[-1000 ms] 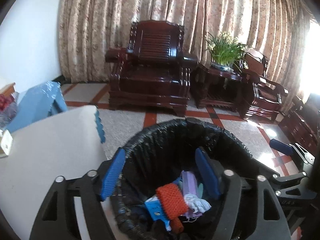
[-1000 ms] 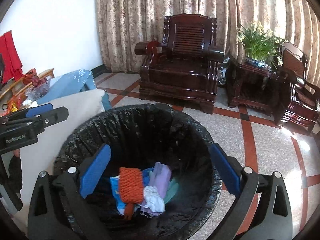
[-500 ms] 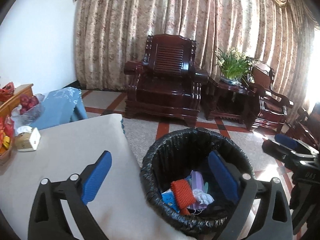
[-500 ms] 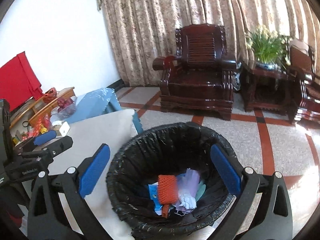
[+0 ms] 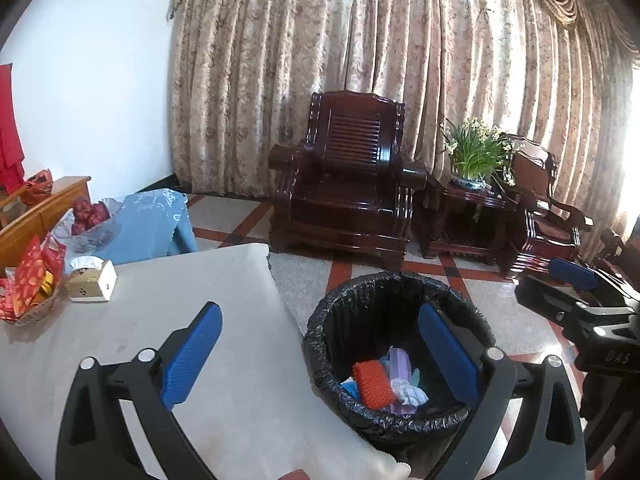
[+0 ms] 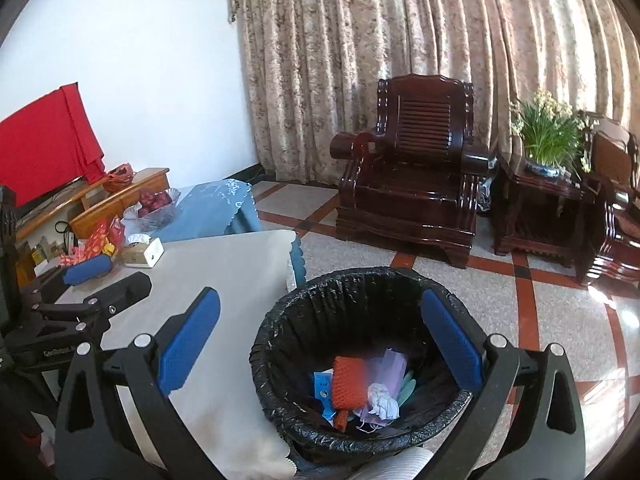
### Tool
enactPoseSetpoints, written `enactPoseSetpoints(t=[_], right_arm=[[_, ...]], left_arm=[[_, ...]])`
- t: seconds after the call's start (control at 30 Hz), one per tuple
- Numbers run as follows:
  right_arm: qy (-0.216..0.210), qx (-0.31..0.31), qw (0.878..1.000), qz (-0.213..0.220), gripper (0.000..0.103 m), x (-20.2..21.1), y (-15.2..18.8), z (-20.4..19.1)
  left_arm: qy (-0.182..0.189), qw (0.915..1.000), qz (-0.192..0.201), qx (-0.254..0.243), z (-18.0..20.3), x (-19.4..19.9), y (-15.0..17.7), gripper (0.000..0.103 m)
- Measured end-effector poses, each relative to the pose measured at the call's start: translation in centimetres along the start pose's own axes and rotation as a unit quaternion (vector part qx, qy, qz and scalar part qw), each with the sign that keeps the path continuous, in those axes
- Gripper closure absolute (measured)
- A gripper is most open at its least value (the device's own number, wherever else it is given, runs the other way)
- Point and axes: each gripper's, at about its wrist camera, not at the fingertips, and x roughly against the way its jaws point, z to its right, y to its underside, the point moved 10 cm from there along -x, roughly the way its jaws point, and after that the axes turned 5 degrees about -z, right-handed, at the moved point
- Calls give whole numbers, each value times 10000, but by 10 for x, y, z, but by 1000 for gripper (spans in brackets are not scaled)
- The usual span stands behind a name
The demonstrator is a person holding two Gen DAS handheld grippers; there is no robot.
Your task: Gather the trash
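Note:
A round bin lined with a black bag [image 5: 348, 312] [image 6: 304, 304] stands on the floor by the table's right edge. Inside lie an orange mesh piece [image 5: 373, 385] [image 6: 349, 382], a purple mask [image 6: 390, 368], a white crumpled wad [image 6: 382, 398] and a blue wrapper [image 6: 321, 387]. My left gripper [image 5: 320, 348] is open and empty, held above the table edge and the bin. My right gripper [image 6: 320, 346] is open and empty above the bin. Each gripper shows at the edge of the other's view.
A grey-covered table [image 5: 120, 344] carries a tissue box [image 5: 93, 281], a basket of red packets [image 5: 30, 284] and a bowl of red fruit [image 5: 90, 216]. Dark wooden armchairs [image 5: 348, 196], a side table with a plant [image 5: 476, 160] and curtains stand behind.
Both grippers have risen and pulled back from the bin, which now looks smaller and lower. The left gripper's jaws have opened wider. More of the table has come into view.

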Motion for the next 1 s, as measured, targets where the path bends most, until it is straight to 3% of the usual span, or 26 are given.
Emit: enactPoseSetpoints(t=[1.0], right_arm=[[-86, 312, 9993, 209, 5, 20, -6, -38]], left_arm=[[-356, 9989, 279, 133, -16, 45, 3, 6]])
